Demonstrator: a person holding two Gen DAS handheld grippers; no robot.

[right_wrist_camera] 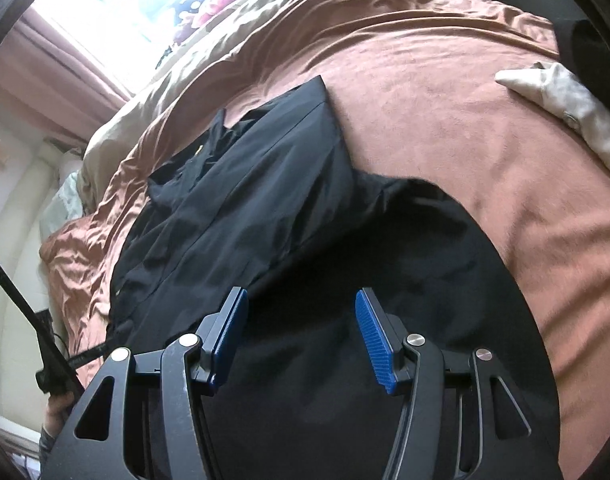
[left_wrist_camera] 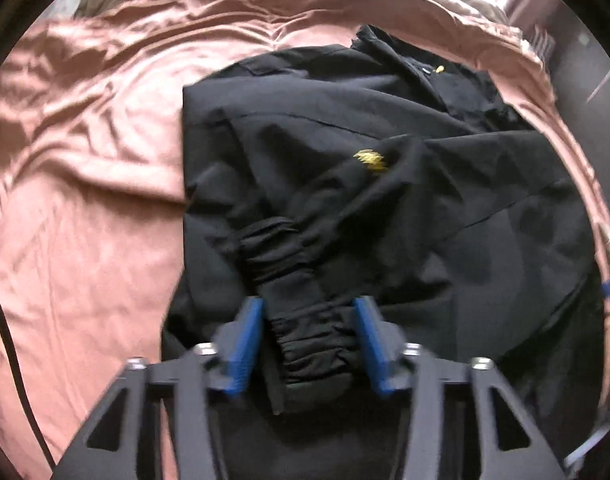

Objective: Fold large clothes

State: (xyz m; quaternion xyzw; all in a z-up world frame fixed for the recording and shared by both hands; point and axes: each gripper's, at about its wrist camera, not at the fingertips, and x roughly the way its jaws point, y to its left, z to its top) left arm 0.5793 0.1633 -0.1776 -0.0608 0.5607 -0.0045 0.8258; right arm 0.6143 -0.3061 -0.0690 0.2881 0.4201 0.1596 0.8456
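Note:
A large black jacket [left_wrist_camera: 345, 128] with a small yellow logo [left_wrist_camera: 371, 160] lies spread on a pink bed sheet [left_wrist_camera: 85, 200]. One sleeve is folded across the body, and its gathered elastic cuff [left_wrist_camera: 305, 336] fills the gap between the blue pads of my left gripper [left_wrist_camera: 309, 304], which points steeply down and is shut on it. In the right wrist view, the right gripper [right_wrist_camera: 301, 296] hovers over the lower part of the jacket [right_wrist_camera: 265, 184]. Its jaws stand wide open with nothing between the pads.
The pink sheet [right_wrist_camera: 445, 120] stretches wide to the right of the jacket. A crumpled beige cloth [right_wrist_camera: 565, 100] lies at its far right. A beige duvet [right_wrist_camera: 225, 52] is bunched toward a bright window. A black strap [right_wrist_camera: 21, 292] and a hand [right_wrist_camera: 57, 404] show at lower left.

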